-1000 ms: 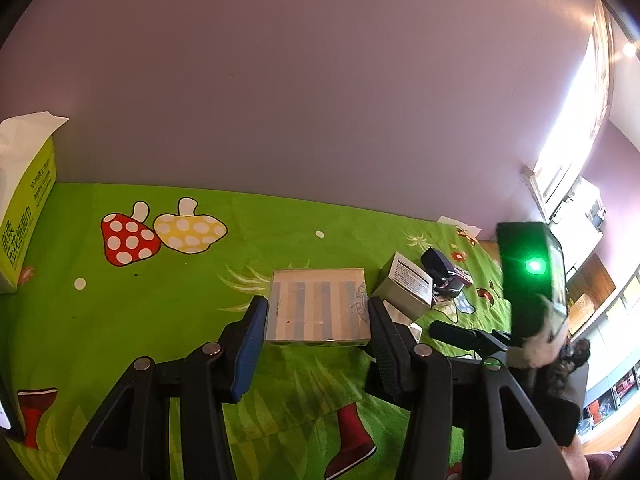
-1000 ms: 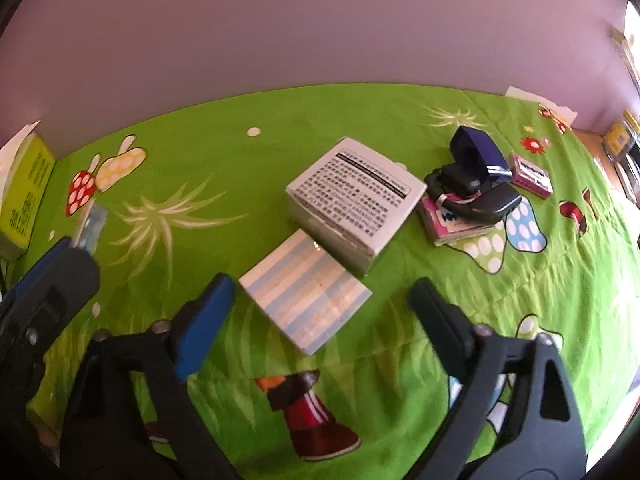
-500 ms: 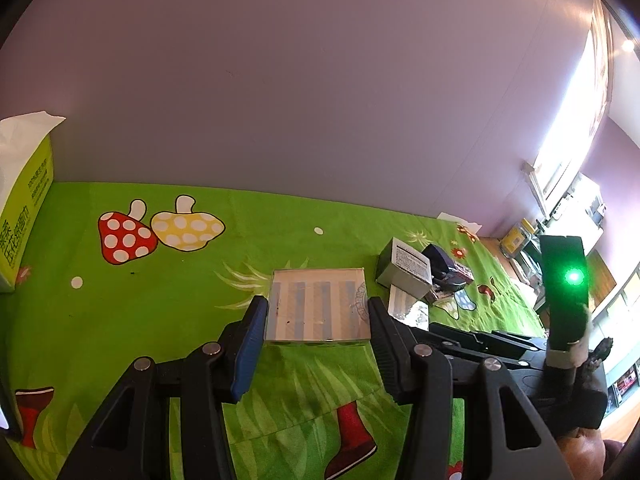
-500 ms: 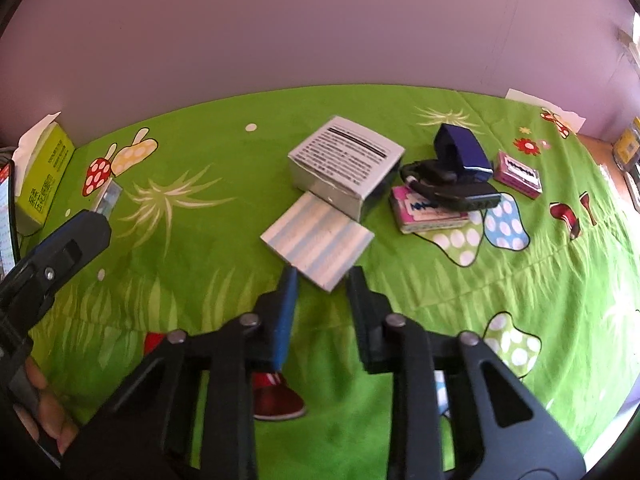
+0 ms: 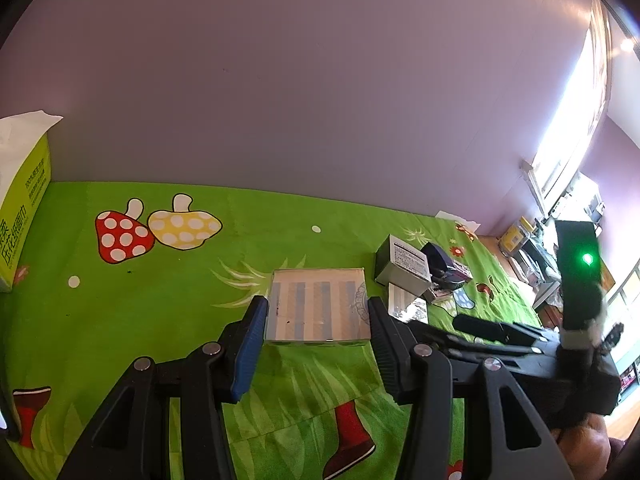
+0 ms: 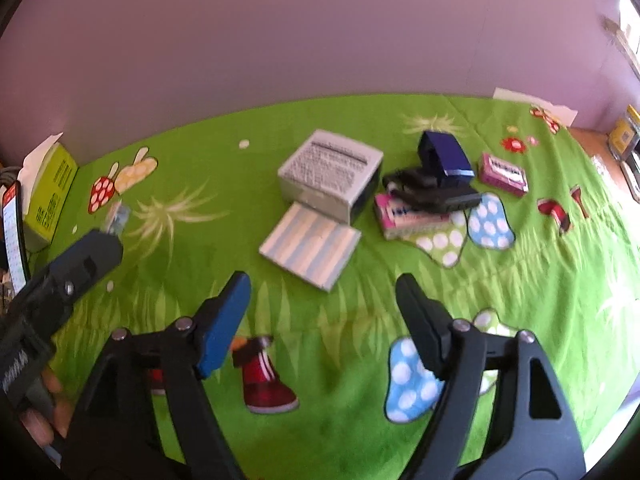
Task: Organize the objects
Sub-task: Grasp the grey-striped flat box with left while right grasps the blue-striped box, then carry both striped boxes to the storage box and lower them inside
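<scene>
Striped box (image 5: 318, 307) sits clamped between the left gripper (image 5: 316, 320) jaws. Right gripper (image 6: 324, 300) jaws released, near side of second striped box (image 6: 310, 248), which touches the grey box (image 6: 330, 178).

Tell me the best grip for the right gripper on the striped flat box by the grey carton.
Probably pinch the striped flat box across its two free side edges, coming from the near, open end. It lies flat with its far edge against the grey carton, so that side is blocked. The right gripper is open, already facing it.
</scene>
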The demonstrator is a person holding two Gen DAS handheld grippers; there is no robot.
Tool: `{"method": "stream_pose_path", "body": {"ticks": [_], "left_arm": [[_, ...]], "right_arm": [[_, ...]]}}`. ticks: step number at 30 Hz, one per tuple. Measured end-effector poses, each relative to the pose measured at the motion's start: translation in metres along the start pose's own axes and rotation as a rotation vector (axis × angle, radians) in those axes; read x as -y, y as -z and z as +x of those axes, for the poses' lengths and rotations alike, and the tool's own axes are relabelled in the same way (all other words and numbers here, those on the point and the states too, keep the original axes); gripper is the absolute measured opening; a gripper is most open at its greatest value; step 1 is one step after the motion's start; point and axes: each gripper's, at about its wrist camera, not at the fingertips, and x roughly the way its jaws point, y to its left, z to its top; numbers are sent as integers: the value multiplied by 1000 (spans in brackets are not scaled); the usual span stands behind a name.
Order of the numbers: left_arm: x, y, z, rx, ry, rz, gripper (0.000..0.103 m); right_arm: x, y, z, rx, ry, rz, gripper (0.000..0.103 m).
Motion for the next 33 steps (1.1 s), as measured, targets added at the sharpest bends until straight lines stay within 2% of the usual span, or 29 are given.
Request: {"method": "stream_pose_path", "body": {"ticks": [3, 7, 11, 15, 17, 24, 33], "left_arm": [[0, 0, 0, 1, 1, 1, 51], [1, 0, 0, 0, 7, 3, 51], [0, 1, 1, -5, 8, 3, 51], [0, 1, 1, -5, 10, -2, 51], [2, 1, 2, -5, 13, 5, 51], [10, 3, 5, -17, 30, 39, 51], [43, 14, 11, -79, 111, 69, 51]], "right_arm": [[4, -9, 10, -35, -8, 74, 79], [-5, -18, 23, -55, 12, 105, 79], [-14, -20, 31, -34, 98, 74, 79], [-14, -15, 26, -13, 84, 45, 66], [-9, -14, 24, -14, 62, 39, 60], [17, -3, 12, -21, 5, 52, 58], [70, 23, -10, 0, 34, 77, 58]]}}
